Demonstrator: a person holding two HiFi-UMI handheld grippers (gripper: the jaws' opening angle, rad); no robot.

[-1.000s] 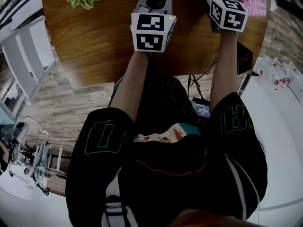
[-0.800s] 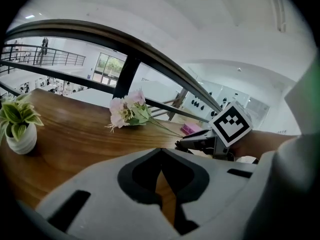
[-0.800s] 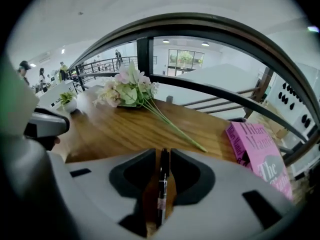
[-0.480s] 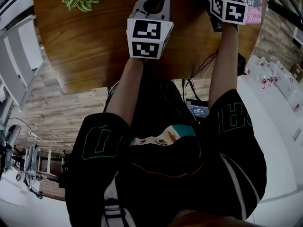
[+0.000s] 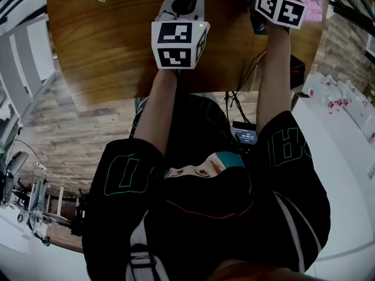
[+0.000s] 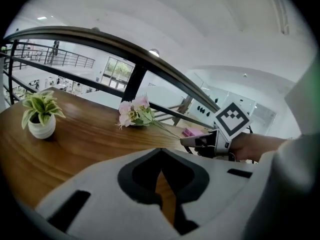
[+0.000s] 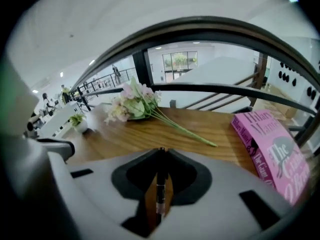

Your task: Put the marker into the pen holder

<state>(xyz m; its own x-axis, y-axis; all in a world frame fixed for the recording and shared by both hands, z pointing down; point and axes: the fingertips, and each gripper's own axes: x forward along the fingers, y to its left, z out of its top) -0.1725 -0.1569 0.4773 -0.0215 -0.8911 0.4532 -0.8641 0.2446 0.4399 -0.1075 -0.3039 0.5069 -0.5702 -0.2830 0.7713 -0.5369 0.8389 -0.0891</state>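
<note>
Right gripper [image 7: 161, 151]: jaws clenched on the marker [image 7: 160, 189], which runs along the slit between them, above the table.
Left gripper [image 6: 161, 151]: jaws pressed together at the tips, nothing held; it is beside the right gripper and apart from it.
Table [image 5: 111, 63]: the near edge runs under both forearms, with bare wood open ahead of both grippers.
Pink book [image 7: 272, 149]: flat, by the right edge.
Flowers [image 7: 132, 104]: lying near the far edge, stems pointing toward the book.
Potted plant [image 6: 40, 119]: upright, far left.
Railing [image 7: 210, 23]: beyond the far edge.
</note>
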